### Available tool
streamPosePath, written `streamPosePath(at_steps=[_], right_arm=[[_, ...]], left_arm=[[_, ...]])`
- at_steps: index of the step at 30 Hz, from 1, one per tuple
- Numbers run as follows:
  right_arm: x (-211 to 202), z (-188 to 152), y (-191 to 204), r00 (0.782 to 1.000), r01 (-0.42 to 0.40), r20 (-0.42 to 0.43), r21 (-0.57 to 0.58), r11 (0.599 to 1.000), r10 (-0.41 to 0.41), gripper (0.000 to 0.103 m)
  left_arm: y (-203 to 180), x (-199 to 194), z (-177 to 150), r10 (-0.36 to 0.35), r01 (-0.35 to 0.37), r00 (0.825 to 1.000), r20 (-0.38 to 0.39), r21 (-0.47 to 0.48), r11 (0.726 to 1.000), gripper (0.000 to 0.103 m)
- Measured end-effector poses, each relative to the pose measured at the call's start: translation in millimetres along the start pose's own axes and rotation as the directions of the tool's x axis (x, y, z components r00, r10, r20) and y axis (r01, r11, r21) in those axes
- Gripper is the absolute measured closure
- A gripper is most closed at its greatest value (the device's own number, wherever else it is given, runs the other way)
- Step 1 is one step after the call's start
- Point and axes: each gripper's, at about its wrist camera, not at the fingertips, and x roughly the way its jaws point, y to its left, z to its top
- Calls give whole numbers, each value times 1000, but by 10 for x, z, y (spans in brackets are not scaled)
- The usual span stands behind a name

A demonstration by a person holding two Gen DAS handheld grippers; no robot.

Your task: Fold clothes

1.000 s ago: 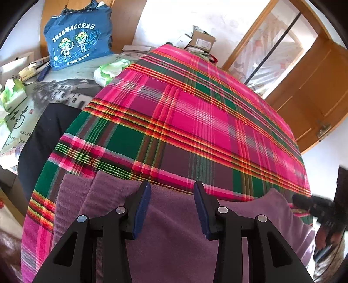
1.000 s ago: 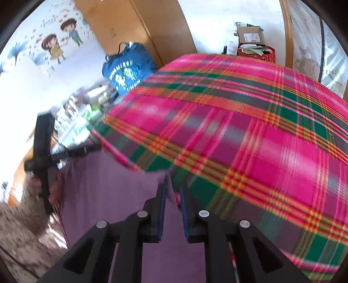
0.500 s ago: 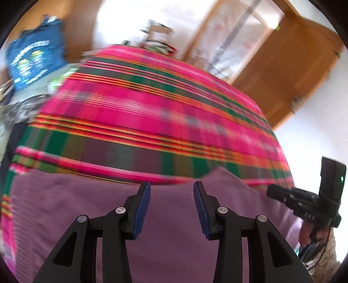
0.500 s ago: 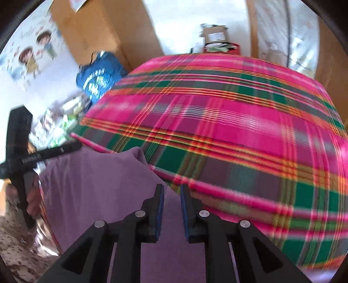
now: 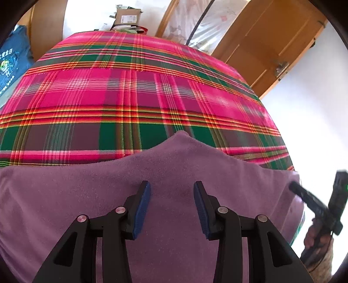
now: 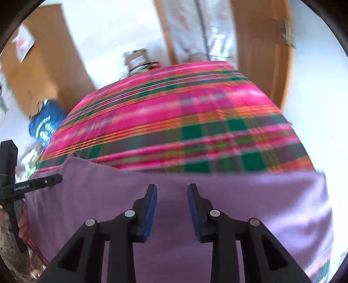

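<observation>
A purple garment (image 5: 174,165) lies spread along the near edge of a bed covered in pink, green and orange plaid (image 5: 130,91). One pointed fold of it reaches up onto the plaid. My left gripper (image 5: 171,187) hovers over the garment's middle, open, with only flat cloth below its blue pads. In the right wrist view, which is motion-blurred, the same purple garment (image 6: 239,196) fills the lower half. My right gripper (image 6: 171,187) is above it, jaws opening, and nothing is pinched between them. Each gripper shows at the other view's edge: right gripper (image 5: 313,202), left gripper (image 6: 32,185).
A blue printed tote bag (image 5: 10,63) stands left of the bed. A cardboard box (image 5: 128,17) sits beyond the far end. A wooden door (image 5: 271,43) and a plastic-wrapped frame (image 5: 195,24) stand at the back right. A person's hand (image 5: 313,235) holds the right gripper's handle.
The right gripper, earlier nearly shut on a purple corner, has let it go and spread its jaws. Both views have swung across the bed. The garment now lies flatter along the near edge.
</observation>
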Motion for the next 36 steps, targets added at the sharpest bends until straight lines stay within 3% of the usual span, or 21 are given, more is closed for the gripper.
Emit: streamPosePath(at_steps=[5,13,17,24,30,36], right_arm=[[-139,-319,-119,999,49,12,37,998,-50,68],[-320,-640,-127,994,107,43,-31,994,-105,68],[-406,-717,-239,991,121,56,-10,993,-121,68],[-700,-783,-787,954,257,108,198,946,-281,68],[-923,-911,-1372,942,243,100,458,855,-322,65],[-924,-870,-1458,938,243,103,482,842,-330,65]], left_arm=[[-35,-1,3,25,-25,1000,18,12,1000,60],[-8,-29,-22,16,-15,1000,24,-30,999,60],[-32,-36,-39,34,-34,999,28,-30,999,60],[-35,-96,-101,51,-50,998,38,-32,998,60],[-40,-126,-140,61,-60,997,47,-35,998,60],[-75,-127,-178,79,-78,995,65,-18,997,60]])
